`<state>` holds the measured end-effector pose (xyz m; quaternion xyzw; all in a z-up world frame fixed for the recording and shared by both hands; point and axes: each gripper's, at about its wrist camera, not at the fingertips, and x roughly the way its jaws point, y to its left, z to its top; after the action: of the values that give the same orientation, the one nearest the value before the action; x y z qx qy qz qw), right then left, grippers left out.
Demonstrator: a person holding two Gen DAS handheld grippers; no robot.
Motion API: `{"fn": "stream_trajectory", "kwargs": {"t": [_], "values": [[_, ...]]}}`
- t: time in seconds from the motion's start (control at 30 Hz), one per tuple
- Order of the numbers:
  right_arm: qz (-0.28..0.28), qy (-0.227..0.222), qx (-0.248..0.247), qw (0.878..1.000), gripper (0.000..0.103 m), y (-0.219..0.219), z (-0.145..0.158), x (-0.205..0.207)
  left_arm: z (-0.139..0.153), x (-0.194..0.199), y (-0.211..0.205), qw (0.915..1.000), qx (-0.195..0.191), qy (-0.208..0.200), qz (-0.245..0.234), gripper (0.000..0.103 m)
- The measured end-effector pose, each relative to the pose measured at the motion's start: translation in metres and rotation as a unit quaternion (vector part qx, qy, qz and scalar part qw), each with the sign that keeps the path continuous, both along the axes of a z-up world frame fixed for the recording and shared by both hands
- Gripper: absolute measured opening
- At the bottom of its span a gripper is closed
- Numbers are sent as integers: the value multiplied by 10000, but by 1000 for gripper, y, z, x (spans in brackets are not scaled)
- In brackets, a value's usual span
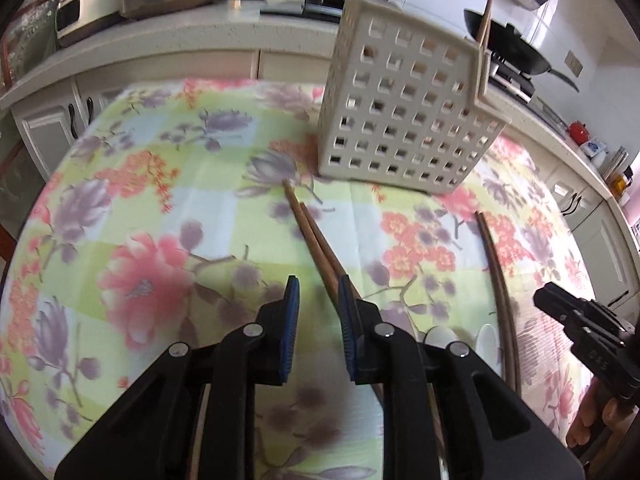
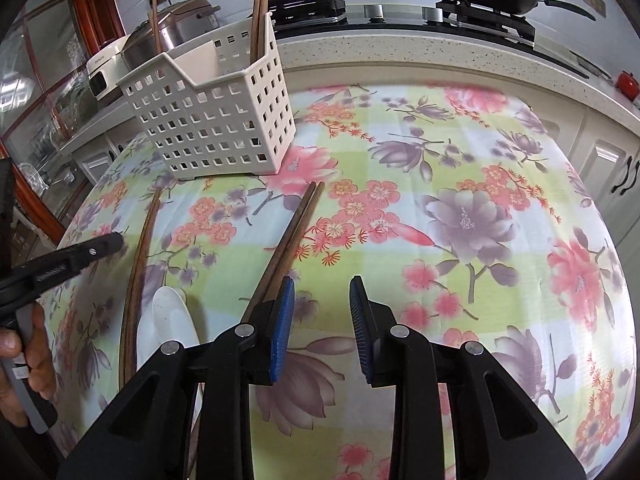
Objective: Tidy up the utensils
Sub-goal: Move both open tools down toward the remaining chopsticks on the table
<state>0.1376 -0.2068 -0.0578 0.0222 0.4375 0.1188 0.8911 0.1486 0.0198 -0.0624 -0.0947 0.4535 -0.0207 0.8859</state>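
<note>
At the far edge of the desk [image 2: 460, 152], which carries a floral cloth, stands a white perforated utensil caddy [image 2: 216, 120]. Chopsticks [image 2: 261, 4] stand upright in its compartment at the right end as the right wrist view shows it; a further single stick [image 2: 155, 20] rises from the left end. Which compartment holds that stick cannot be determined.

Near the middle of the desk, a pair of brown chopsticks [image 2: 294, 232] lies flat, sticks side by side and touching, tips toward the caddy. In the left wrist view this pair [image 1: 316, 236] runs just beside and beneath the inner face of one finger of the left tool [image 1: 319, 312]. The left tool is released, jaws apart, nothing between the blue pads [image 1: 291, 320].

A second pair of chopsticks [image 2: 138, 260] lies flat toward the left edge of the desk, well apart from the first pair. White spoons [image 2: 170, 320] lie just beside it, near the front edge.

The right tool [image 2: 322, 312] is likewise released, jaws apart and empty, hovering over bare cloth to the right of the middle pair. Its left finger sits just beside that pair's near end; contact cannot be confirmed.
</note>
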Motion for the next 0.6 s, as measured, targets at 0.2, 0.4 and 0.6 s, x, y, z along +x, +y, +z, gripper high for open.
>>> {"fn": "stream_trajectory", "kwargs": {"t": [0.2, 0.4, 0.6], "values": [[-24, 9, 42, 10000, 28, -4, -1, 3, -10, 9, -6, 9999, 38, 138, -64, 18], [-5, 17, 35, 10000, 28, -3, -1, 5, -12, 14, -12, 9995, 246, 154, -147, 18], [62, 48, -21, 10000, 28, 6, -2, 6, -11, 15, -14, 9980, 548, 198, -232, 11]]}}
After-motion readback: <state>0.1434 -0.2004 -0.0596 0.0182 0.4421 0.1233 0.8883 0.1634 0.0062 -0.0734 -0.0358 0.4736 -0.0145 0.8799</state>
